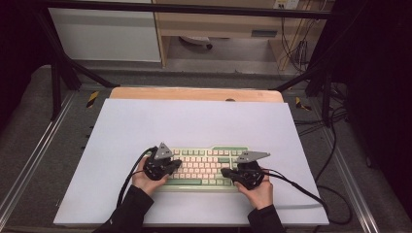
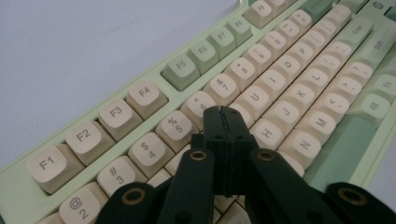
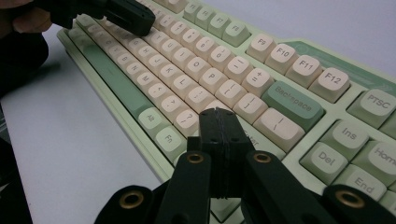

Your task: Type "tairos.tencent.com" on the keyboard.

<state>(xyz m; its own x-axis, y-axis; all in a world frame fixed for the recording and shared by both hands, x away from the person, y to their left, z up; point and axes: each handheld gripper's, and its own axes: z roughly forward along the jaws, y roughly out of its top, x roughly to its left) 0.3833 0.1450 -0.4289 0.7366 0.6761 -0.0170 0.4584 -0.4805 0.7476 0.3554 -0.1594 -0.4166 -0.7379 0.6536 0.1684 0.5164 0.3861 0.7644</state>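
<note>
A pale green keyboard [image 1: 204, 167] with cream keys lies on the white mat near the front edge. My left gripper [image 1: 176, 164] is shut and empty over the keyboard's left half. In the left gripper view its closed tips [image 2: 223, 112] hover just above the cream keys [image 2: 261, 107] around the number and letter rows. My right gripper [image 1: 226, 172] is shut and empty over the right half. Its closed tips [image 3: 217, 113] hang over the keys left of the green Backspace key [image 3: 292, 103]. Whether either tip touches a key I cannot tell. The left gripper [image 3: 148, 21] also appears at the top left of the right gripper view.
The white mat [image 1: 194, 121] covers a wooden table [image 1: 194, 93] inside a black frame. Black cables [image 1: 301, 187] trail from both grippers toward the front and right. Bare mat lies behind the keyboard and on both sides.
</note>
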